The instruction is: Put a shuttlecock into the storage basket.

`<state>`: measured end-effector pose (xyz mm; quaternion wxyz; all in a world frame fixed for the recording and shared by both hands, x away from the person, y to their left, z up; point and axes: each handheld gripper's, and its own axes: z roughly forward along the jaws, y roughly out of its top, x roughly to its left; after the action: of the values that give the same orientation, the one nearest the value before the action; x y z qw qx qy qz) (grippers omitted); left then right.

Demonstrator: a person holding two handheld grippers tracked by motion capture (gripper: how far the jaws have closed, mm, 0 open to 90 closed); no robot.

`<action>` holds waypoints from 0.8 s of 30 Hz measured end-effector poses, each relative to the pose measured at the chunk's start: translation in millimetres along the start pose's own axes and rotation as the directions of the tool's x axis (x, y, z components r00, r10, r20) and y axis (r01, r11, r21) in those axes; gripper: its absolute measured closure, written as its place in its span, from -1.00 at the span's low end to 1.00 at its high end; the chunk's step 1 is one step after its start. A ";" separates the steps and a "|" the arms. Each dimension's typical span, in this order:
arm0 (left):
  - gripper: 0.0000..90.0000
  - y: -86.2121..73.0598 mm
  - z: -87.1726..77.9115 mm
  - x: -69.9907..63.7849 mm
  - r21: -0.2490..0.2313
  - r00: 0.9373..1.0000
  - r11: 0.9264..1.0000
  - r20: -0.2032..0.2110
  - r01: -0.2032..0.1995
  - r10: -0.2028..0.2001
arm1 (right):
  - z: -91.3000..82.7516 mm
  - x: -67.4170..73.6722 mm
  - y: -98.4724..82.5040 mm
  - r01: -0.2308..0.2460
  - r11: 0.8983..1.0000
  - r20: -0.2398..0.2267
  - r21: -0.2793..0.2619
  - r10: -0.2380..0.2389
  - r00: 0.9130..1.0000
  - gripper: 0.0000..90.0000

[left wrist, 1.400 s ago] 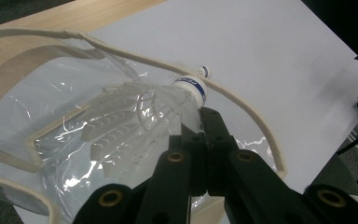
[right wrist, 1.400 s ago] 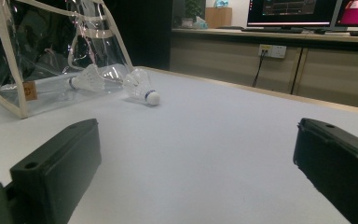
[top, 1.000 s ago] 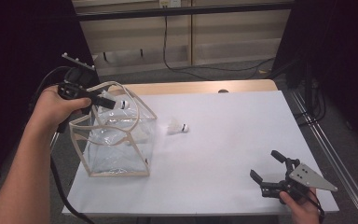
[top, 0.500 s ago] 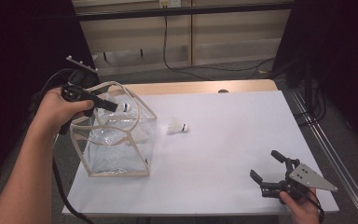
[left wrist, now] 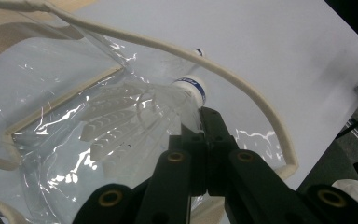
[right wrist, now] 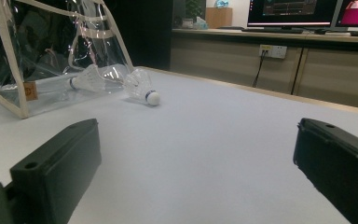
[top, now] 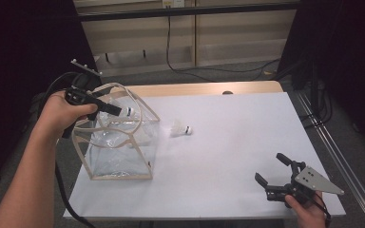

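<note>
The left gripper (left wrist: 200, 122) has its jaws pressed together, pinching a shuttlecock (left wrist: 140, 109) over the open clear bag (top: 119, 147) at nine o'clock on the table. The right gripper (top: 273, 173) rests spread at five o'clock.

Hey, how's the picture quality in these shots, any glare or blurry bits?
High view: evenly lit, sharp, dark surroundings. Left gripper view: glare streaks on the clear plastic bag with cream trim partly veil the white feather shuttlecock; the near black left tongs look soft. Right gripper view: the right tongs blur up close, the monitors glow.
</note>
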<state>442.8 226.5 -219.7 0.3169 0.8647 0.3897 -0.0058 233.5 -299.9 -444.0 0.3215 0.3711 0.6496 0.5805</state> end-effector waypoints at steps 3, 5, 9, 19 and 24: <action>1.00 -0.2 1.1 0.1 0.003 1.000 1.000 0.002 -0.002 0.002 | 0.0 -0.1 0.0 -0.001 1.000 0.001 0.000 0.001 1.000 -0.99; 1.00 -0.5 1.8 0.1 0.007 1.000 1.000 0.006 -0.003 0.003 | -0.1 -0.2 0.0 -0.001 1.000 -0.001 -0.001 0.001 1.000 -0.99; 1.00 -1.5 3.8 0.1 0.013 1.000 1.000 0.005 -0.005 0.005 | -0.1 -0.1 0.1 -0.001 1.000 0.000 -0.001 0.001 1.000 -0.99; 1.00 -3.4 7.0 0.6 0.017 1.000 1.000 0.004 -0.003 0.003 | -0.1 -0.1 0.0 0.001 1.000 -0.001 0.000 -0.001 1.000 -0.99; 0.99 -5.1 8.6 1.6 0.021 1.000 1.000 0.008 0.004 -0.004 | 0.0 0.0 0.1 0.001 1.000 -0.002 -0.002 -0.001 1.000 -0.99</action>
<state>442.4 225.4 -229.8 0.3093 0.8672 0.3901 -0.0138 233.4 -299.9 -443.9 0.3215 0.3702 0.6495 0.5811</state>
